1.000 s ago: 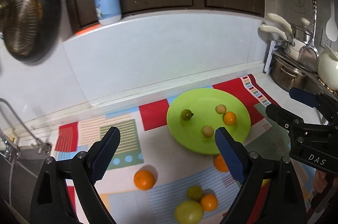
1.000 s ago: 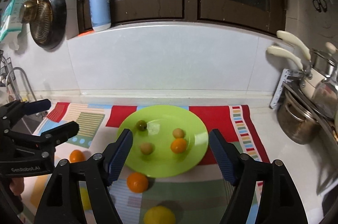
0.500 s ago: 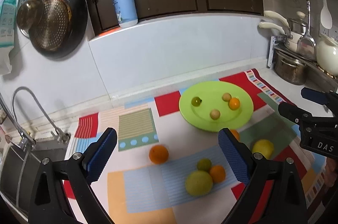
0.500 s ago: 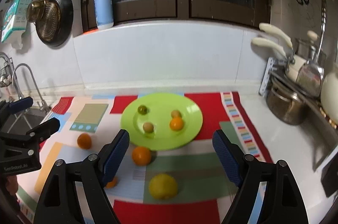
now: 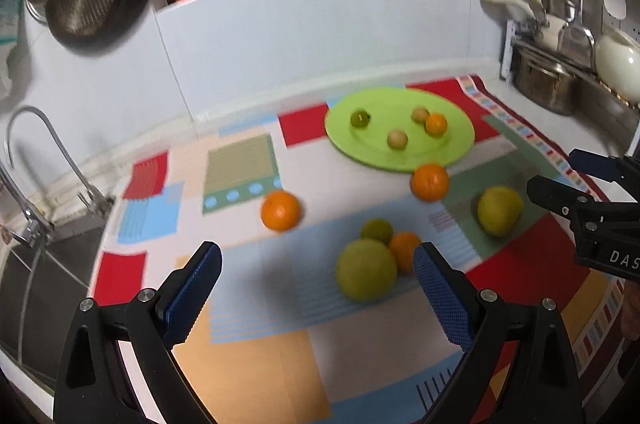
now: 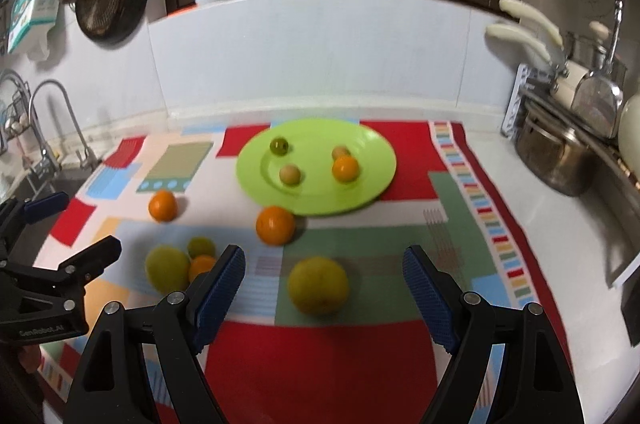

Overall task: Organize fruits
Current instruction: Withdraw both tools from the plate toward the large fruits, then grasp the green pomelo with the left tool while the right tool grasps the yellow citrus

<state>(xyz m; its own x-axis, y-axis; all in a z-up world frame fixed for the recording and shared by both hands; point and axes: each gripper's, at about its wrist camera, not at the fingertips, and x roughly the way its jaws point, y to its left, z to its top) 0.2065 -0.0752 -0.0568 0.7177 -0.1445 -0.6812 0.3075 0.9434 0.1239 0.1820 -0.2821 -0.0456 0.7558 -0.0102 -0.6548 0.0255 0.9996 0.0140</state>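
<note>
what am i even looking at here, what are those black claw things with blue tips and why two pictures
Each picture comes from a camera on a hand-held clamp tool; a person holds one in each hand. The left gripper and the right gripper both have their jaws open and hold nothing. Each view also catches the other tool at its edge. Below lies a colourful patterned mat with a green plate carrying four small fruits. Six more fruits sit loose on the mat, among them a yellow lemon and a large green fruit.
</note>
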